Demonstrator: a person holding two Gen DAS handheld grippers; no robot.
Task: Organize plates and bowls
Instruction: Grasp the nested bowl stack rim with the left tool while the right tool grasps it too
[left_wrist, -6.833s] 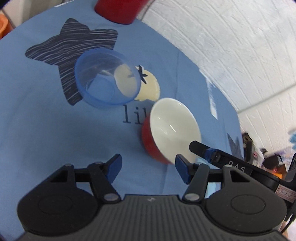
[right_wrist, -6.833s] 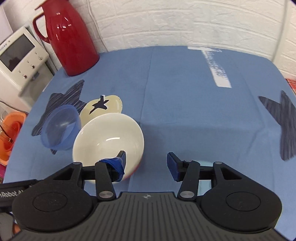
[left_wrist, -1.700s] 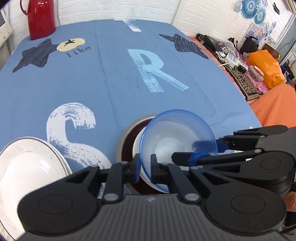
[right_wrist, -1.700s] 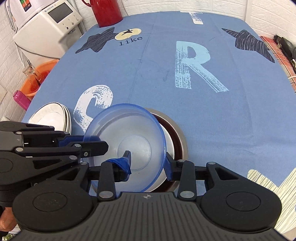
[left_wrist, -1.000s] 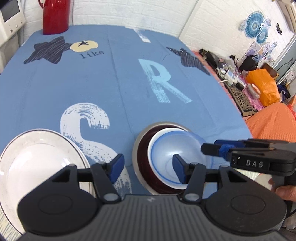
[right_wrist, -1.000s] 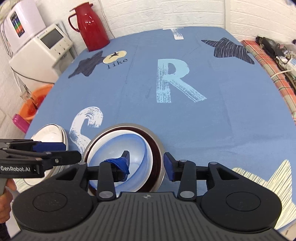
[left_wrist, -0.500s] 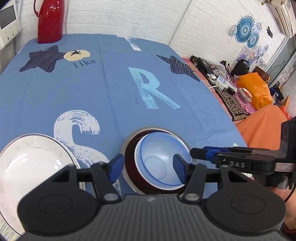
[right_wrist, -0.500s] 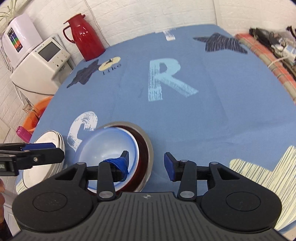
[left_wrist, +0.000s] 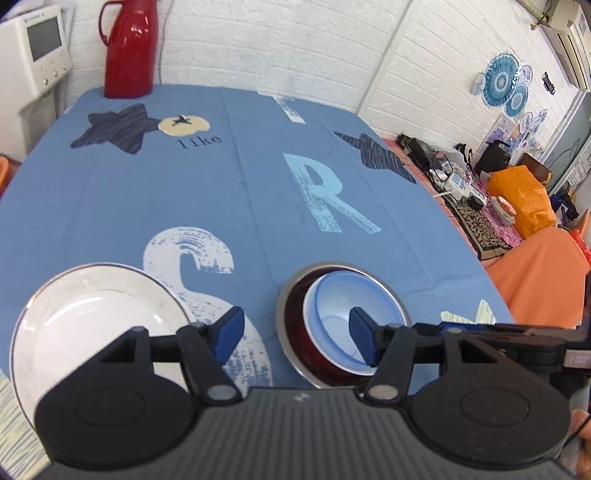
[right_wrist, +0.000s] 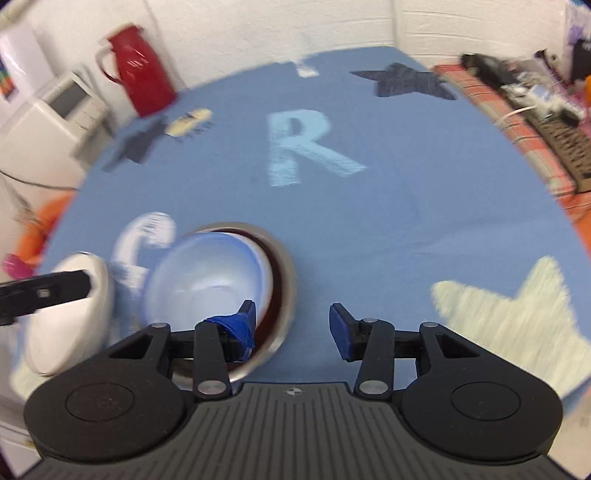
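Left gripper (left_wrist: 295, 334): I read the jaws wide apart, holding nothing.
Right gripper (right_wrist: 291, 325): also wide, empty; view blurred.
Blue bowl (left_wrist: 351, 314): near right, nested off-centre in the dark bowl (left_wrist: 295, 317), mouth up; round, no long axis.
White plates (left_wrist: 96, 328): near left.
Risk: a spread finger catching a rim could tip the stack.

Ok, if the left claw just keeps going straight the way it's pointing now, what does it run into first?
Probably nothing but the blue tablecloth. The open left claw aims between the white plate and the stacked bowls, whose rim sits close to its right finger. Depth is hard to judge.
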